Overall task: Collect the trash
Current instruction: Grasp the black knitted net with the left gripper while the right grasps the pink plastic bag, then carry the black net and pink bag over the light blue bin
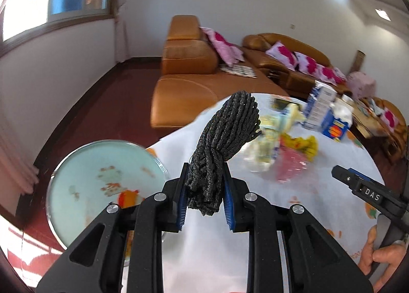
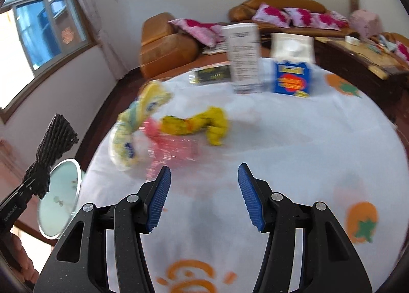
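My left gripper (image 1: 205, 183) is shut on a black foam net sleeve (image 1: 225, 137) and holds it above the table's left edge; the sleeve also shows in the right wrist view (image 2: 55, 137). Below it is a round bin with a pale green bag (image 1: 102, 183), seen also in the right wrist view (image 2: 60, 198). My right gripper (image 2: 204, 188) is open and empty above the white tablecloth (image 2: 294, 139). Ahead of it lie a yellow crumpled wrapper (image 2: 202, 124), a pale yellow-blue wrapper (image 2: 133, 124) and a pink clear wrapper (image 2: 168, 147).
A white carton (image 2: 244, 57) and a blue tissue box (image 2: 292, 73) stand at the table's far side, with a dark flat packet (image 2: 209, 75) beside them. Brown leather sofas (image 1: 189, 68) with pink cushions stand beyond. The right gripper's tip (image 1: 358, 185) shows in the left wrist view.
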The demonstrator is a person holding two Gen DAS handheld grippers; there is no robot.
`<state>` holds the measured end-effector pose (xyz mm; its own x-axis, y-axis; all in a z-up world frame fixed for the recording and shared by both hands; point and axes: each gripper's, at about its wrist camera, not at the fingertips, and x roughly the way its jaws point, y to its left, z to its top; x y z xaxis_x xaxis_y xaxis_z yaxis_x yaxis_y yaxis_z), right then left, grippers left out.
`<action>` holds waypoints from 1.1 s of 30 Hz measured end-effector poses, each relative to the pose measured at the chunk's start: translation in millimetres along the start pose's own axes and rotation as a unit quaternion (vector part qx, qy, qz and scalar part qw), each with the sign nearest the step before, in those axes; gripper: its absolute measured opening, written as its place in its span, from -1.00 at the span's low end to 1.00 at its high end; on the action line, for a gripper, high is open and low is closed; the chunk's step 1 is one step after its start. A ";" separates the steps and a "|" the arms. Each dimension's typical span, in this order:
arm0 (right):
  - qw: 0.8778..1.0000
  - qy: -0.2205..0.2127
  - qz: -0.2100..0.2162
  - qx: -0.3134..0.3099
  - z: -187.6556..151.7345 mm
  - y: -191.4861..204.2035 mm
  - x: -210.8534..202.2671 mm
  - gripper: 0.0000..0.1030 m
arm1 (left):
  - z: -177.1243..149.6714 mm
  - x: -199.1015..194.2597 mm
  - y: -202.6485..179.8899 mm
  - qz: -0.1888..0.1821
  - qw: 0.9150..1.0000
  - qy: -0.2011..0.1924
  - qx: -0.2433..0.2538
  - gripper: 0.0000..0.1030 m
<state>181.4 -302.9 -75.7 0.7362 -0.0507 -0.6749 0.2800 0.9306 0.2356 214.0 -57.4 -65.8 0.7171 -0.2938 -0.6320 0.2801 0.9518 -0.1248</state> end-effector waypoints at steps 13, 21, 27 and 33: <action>0.988 0.070 0.006 -0.139 29.6 46.1 97.5 0.20 | -2.1 8.5 21.5 0.010 1.000 0.011 -0.021 -0.54; 0.991 0.071 0.009 -0.114 17.6 30.0 63.9 -0.36 | -3.2 5.1 18.0 -0.004 1.000 0.011 -0.018 -0.54; 0.995 0.023 -0.027 -0.092 12.7 11.9 6.3 -0.42 | -6.9 -4.7 10.2 -0.013 1.000 0.005 -0.014 -0.54; 0.996 -0.009 -0.074 -0.049 11.9 -24.5 -33.2 -0.42 | -10.0 -16.5 6.3 -0.013 1.000 0.003 -0.010 -0.54</action>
<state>157.4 -328.3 -50.7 0.7034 -0.1951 -0.6835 0.3247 0.9436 0.0648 197.6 -45.7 -63.8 0.7055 -0.3177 -0.6335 0.2859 0.9455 -0.1557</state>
